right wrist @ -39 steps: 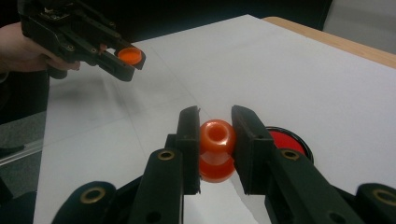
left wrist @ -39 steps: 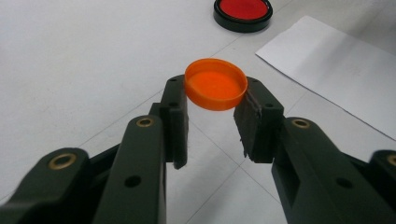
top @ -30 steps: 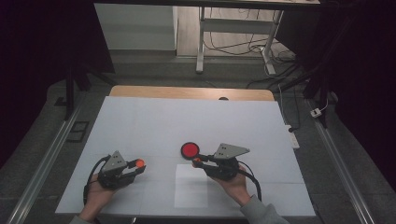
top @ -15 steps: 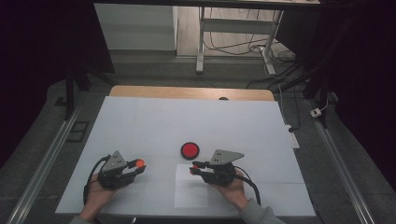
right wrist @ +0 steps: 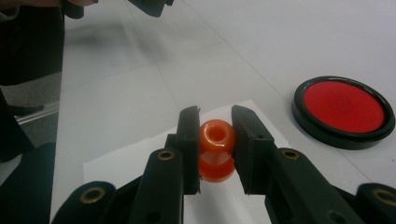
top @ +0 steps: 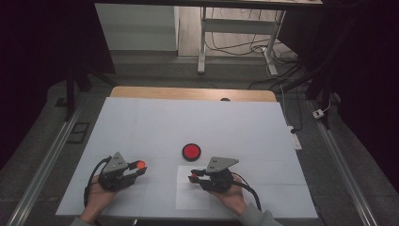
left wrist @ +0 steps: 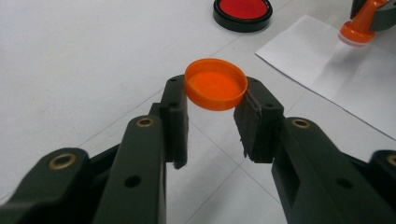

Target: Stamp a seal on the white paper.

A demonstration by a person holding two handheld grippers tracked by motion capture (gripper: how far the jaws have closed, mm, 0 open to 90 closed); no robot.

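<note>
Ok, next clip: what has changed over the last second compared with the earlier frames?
The right gripper, shut on the orange stamp, has drawn back from beside the red ink pad toward the person and come down over the sheet of paper. Nothing was taken or let go. The left gripper stays put, shut on the orange cap; pad and paper lie as before.

Orange stamp [right wrist: 217, 149] between black fingers [right wrist: 189, 140], above white paper [right wrist: 121, 163].
</note>
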